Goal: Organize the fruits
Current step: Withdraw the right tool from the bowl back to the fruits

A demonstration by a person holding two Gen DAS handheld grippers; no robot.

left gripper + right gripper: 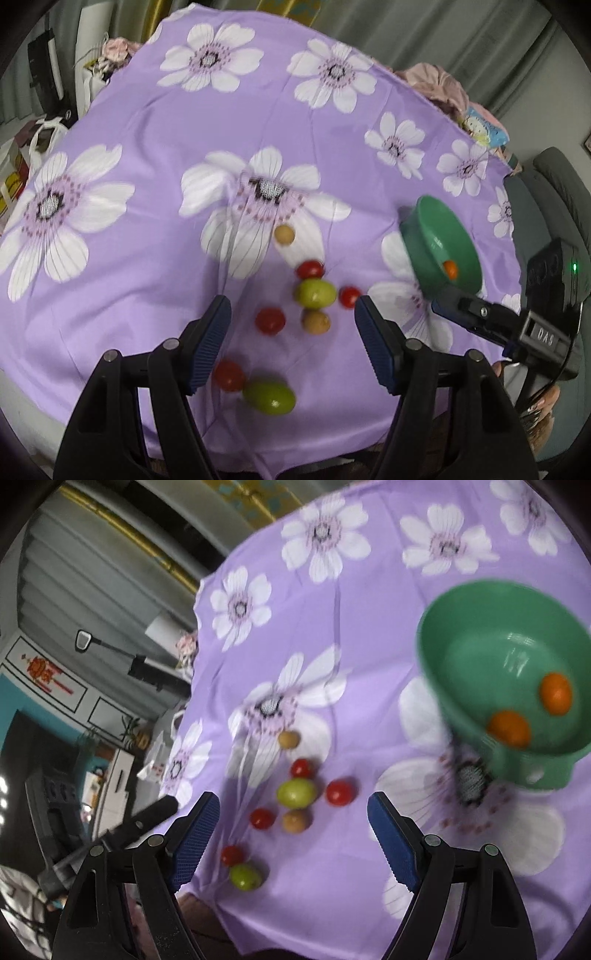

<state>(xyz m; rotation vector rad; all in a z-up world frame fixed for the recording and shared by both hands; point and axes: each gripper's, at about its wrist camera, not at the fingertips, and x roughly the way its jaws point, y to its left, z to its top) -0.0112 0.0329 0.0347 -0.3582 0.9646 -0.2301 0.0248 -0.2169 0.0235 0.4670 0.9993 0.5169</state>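
Both the left gripper [291, 343] and right gripper [293, 840] are held wide open, empty. Loose round fruits [317, 293] may be nudged off the near cloth [147, 258] edge; the bowl [506, 672] stands far right.

Soft indoor light, motion blur, fisheye-warped edges.

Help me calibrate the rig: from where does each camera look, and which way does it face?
Left wrist: sits behind the open left claw, looks down at loose fruits on the purple cloth; the right claw's arm shows beside the green bowl.
Right wrist: sits behind the open right claw, facing the cloth and bowl holding two orange fruits.
Shared: fruits, bowl, cloth.
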